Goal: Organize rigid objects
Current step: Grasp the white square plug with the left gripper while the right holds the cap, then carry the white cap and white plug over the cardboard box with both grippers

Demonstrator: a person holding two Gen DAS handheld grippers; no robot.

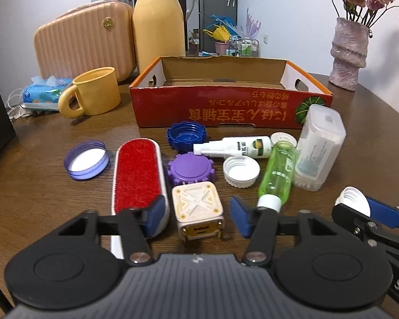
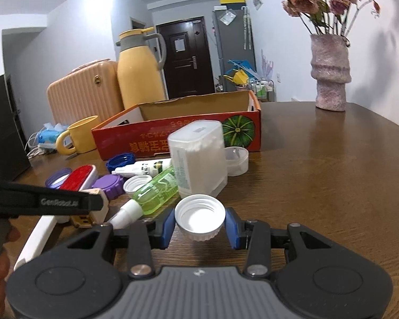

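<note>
Cardboard box (image 1: 215, 111) sits open and bare inside, toward the counter's (image 2: 332, 186) far edge. Left claw (image 1: 196, 216) straddles a cream cube (image 1: 198, 208), pads not touching it. Right claw (image 2: 199, 227) grips a white cap (image 2: 199, 216) nearer the counter's front edge.

Dark wooden table (image 1: 53, 194) under red cardboard box (image 1: 218, 109), yellow mug (image 1: 93, 95), lint brush (image 1: 138, 178), scattered caps, bottles.

Six caps are counted: three white (image 1: 241, 171) (image 1: 355, 204) (image 1: 283, 138), two purple (image 1: 87, 162) (image 1: 190, 170), one blue (image 1: 186, 136). Two bottles are seen, one green (image 1: 278, 171), one white (image 1: 236, 146). One each is counted of box (image 1: 226, 106), brush (image 1: 138, 178), cube (image 1: 198, 210), clear container (image 1: 319, 146), mug (image 1: 93, 95), jug (image 1: 159, 21), vase (image 1: 348, 53).
</note>
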